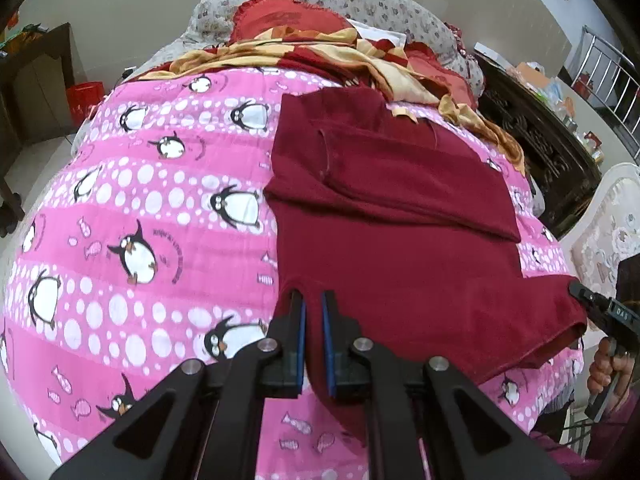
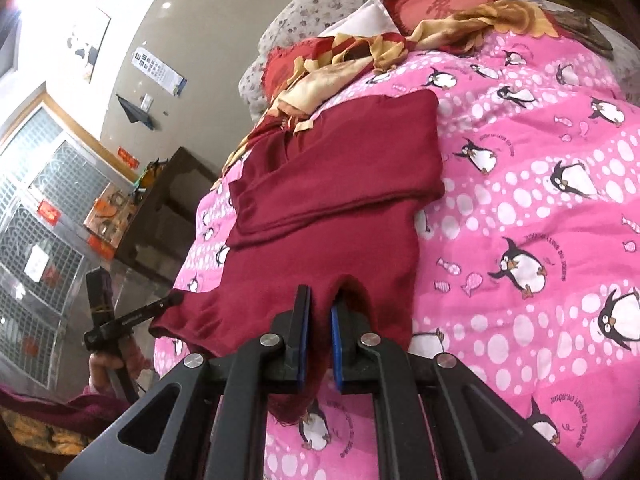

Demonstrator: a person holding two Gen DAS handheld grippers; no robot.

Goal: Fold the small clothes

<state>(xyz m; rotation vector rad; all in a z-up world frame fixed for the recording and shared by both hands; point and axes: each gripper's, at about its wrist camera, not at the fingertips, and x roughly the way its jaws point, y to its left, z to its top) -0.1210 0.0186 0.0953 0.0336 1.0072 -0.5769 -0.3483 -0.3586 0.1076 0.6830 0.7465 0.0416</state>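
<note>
One dark red garment (image 1: 400, 240) on the bed's pink penguin quilt (image 1: 132, 208), sleeves folded across its upper half, far edge toward 12 o'clock beside a heap of red-and-yellow cloth (image 1: 360, 56). Two grippers at the near hem: left gripper (image 1: 313, 300) jaws pinching the hem's 7 o'clock corner, right gripper (image 2: 320, 300) jaws pinching the other corner, the hem lifted between. Open quilt at 9 o'clock in the left wrist view; dark cabinet (image 1: 536, 136) past the bed edge at 3 o'clock.
</note>
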